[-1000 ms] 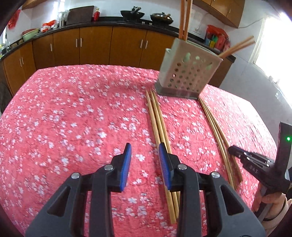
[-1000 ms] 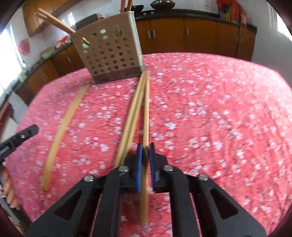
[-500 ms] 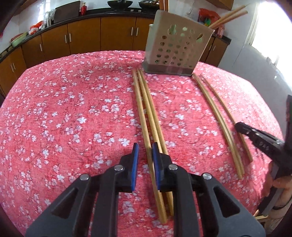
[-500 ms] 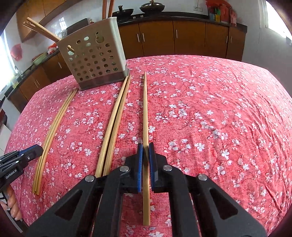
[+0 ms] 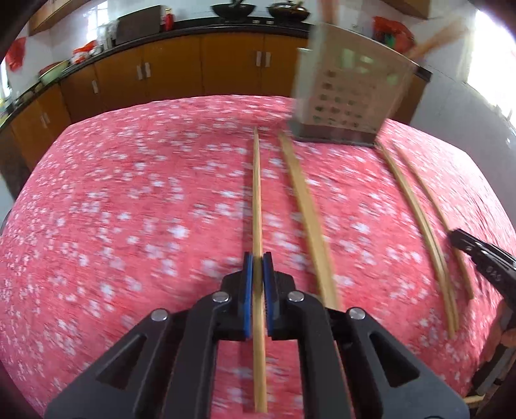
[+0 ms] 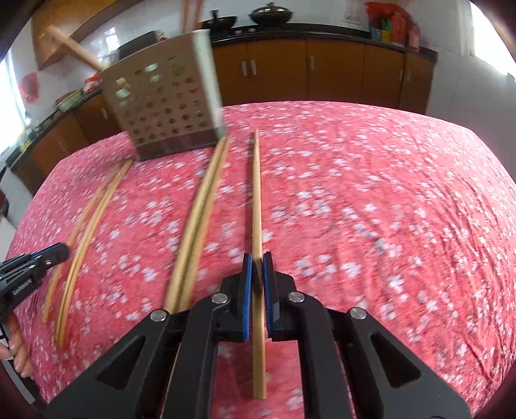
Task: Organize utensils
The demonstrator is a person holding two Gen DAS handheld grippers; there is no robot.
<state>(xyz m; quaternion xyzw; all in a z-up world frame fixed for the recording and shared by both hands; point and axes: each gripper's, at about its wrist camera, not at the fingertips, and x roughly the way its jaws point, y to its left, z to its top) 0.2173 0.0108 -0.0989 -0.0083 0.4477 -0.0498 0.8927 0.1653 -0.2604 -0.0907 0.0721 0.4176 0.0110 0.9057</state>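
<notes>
Chopsticks (image 5: 309, 212) on tablecloth (image 5: 129, 199) before holder (image 5: 348, 93).

Red tablecloth (image 5: 145, 199) all over, sprinkled with small white blossoms. Pale bamboo-tan chopsticks (image 5: 309, 222) lie on it. The perforated utensil holder (image 6: 164, 106) reads grey-beige over a darker base band. Both grippers are black with blue pads (image 6: 247, 296). Behind, orange-brown cabinets (image 5: 225, 67) under a black countertop (image 5: 206, 24).
</notes>
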